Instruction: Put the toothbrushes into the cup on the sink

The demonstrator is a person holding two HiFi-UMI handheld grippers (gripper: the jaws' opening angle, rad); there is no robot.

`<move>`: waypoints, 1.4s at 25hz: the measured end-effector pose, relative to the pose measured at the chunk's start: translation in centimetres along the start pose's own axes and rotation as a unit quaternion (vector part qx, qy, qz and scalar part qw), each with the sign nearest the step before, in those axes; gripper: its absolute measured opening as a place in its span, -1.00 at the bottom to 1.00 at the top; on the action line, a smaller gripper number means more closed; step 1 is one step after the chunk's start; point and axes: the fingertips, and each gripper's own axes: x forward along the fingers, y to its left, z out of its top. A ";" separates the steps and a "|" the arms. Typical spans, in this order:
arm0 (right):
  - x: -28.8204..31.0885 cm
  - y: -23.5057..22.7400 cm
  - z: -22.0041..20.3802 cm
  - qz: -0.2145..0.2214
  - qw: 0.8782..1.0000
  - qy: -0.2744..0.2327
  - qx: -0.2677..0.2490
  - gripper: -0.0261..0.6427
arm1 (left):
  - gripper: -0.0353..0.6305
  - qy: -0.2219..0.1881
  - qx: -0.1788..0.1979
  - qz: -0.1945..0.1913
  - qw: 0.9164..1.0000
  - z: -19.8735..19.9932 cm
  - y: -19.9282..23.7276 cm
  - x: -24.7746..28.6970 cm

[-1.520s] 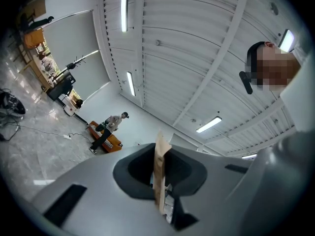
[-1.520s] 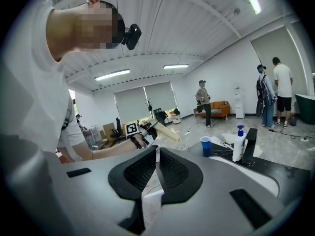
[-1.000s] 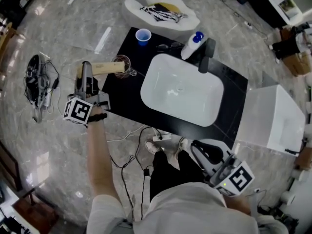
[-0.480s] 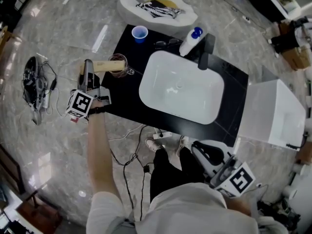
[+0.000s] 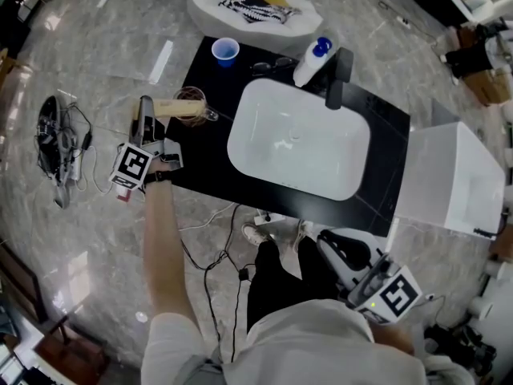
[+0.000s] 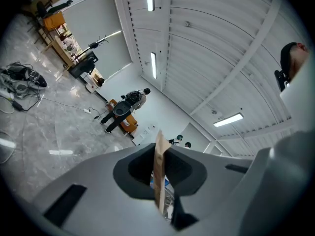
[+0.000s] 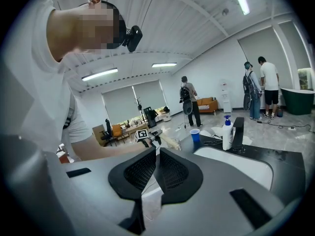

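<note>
**Tan toothbrush lying level at the cup**

Head view: above a marble floor and a black counter [image 5: 383, 147], the left gripper [image 5: 143, 112] is clamping a tan toothbrush [image 5: 172, 109] by its 9 o'clock end. Its long axis is lying level, with the free end pointing to 3 o'clock and reaching the glass cup [image 5: 195, 107].

Left gripper view: the toothbrush [image 6: 160, 173] is showing edge-on and is probably light, thin and stiff.

Right gripper view: the right gripper [image 7: 156, 167] is sitting closed, apparently empty.

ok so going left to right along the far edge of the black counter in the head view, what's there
blue cup → glasses → white pump bottle with a blue top → black faucet
</note>
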 end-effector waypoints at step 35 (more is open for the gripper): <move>-1.1 2.0 1.1 0.062 0.998 -0.023 -0.019 -0.78 | -0.31 0.018 0.137 0.043 0.990 7.2 -4.2 -3.6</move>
